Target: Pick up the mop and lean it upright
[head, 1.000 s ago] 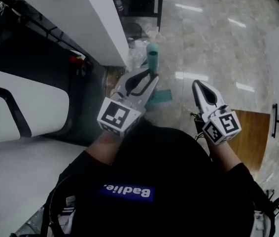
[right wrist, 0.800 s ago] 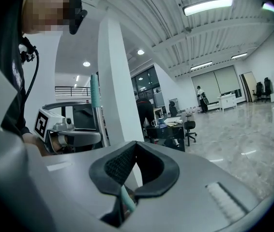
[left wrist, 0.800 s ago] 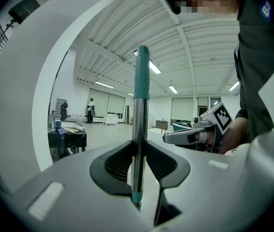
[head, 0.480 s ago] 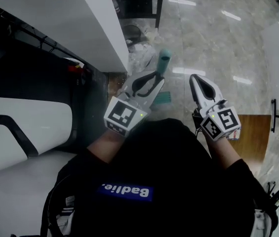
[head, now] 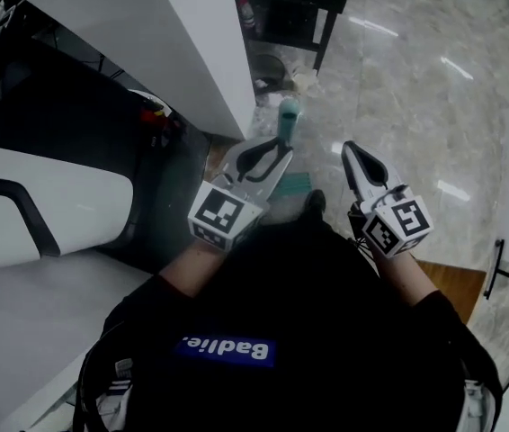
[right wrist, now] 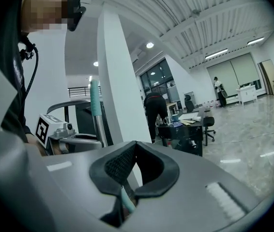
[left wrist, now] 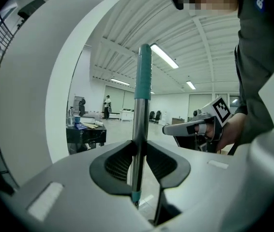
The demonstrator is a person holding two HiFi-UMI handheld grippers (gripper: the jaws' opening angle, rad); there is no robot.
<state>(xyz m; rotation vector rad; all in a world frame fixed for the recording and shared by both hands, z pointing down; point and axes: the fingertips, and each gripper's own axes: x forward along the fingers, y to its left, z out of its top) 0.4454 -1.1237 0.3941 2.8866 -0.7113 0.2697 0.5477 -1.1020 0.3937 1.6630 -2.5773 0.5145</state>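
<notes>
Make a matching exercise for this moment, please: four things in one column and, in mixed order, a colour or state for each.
Things:
1. mop grip
2. left hand-held gripper
3. right hand-held gripper
4. floor

Colour or state:
A. shut, holding nothing
B. glossy grey
C. teal
D. shut on the mop pole

Pairs: 1-C, 2-D, 3-A, 4-B
</notes>
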